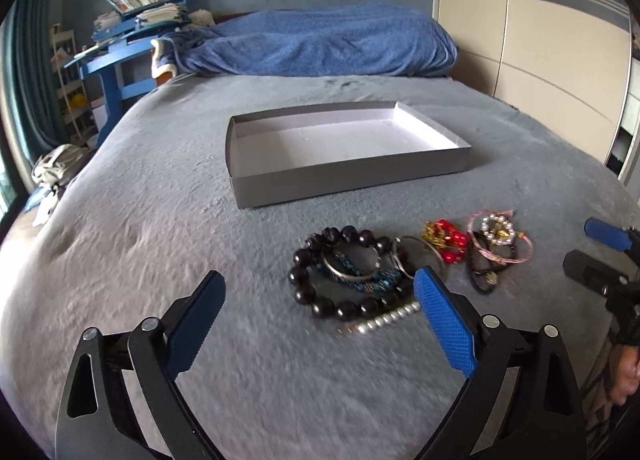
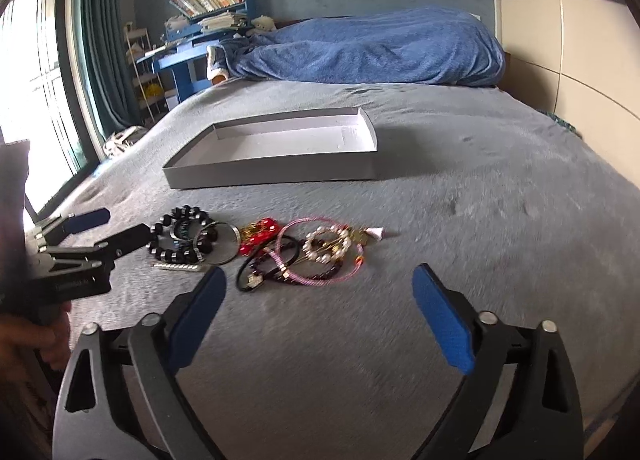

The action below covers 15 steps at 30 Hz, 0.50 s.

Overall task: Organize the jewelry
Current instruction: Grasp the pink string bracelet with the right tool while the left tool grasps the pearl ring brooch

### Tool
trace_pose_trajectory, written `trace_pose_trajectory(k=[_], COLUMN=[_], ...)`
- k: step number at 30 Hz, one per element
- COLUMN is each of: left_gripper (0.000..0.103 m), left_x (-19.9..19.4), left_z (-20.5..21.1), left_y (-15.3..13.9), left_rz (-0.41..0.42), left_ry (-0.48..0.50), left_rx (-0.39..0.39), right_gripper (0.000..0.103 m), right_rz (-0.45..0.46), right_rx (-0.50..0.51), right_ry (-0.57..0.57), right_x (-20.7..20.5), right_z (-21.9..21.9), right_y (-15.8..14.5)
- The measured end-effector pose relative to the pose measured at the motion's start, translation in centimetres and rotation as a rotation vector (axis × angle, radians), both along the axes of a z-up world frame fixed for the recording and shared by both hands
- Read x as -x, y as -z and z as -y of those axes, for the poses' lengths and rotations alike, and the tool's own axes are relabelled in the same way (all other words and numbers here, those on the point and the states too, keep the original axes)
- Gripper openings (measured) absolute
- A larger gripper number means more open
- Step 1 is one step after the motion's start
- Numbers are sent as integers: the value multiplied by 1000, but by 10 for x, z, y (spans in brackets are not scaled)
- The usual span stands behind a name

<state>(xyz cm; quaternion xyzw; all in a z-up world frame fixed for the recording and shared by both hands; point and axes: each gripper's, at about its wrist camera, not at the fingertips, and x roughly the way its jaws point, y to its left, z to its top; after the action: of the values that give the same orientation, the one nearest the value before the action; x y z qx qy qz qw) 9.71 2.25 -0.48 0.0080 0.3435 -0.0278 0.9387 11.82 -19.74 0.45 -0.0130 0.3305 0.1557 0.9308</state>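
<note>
Both grippers, left [image 1: 320,288] and right [image 2: 320,284], hovered with jaws spread (holding nothing). Bracelets lay heaped near the grey tray [image 1: 348,175]: black bead bracelet [image 1: 316,292], pink cord bracelet [image 2: 320,276].

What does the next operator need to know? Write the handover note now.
Left claw: open, holding nothing, low over the near side of the black bead bracelet.
Right claw: open, holding nothing, short of the pink bracelet.
Jewelry: all in a pile on the bed, in front of the tray; red beads mid-pile, pearl strand nearest.
Done: nothing in the tray.
Left: move every piece into it.
</note>
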Motion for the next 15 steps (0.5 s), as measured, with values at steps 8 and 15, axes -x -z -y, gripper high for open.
trace_pose_trajectory(k=[8,15], left_gripper=[76,68], left_x=[-31,-40], left_z=[-14,-21], left_y=[12,17], left_rz=[-91,-121], left_ry=[4,7], left_rx=[28,72], right_gripper=[78,69], right_rz=[-83,-155], right_rx=[13,-24], right_ry=[-29,-10], right_x=[-35,-47], right_z=[5,12], right_y=[14,28])
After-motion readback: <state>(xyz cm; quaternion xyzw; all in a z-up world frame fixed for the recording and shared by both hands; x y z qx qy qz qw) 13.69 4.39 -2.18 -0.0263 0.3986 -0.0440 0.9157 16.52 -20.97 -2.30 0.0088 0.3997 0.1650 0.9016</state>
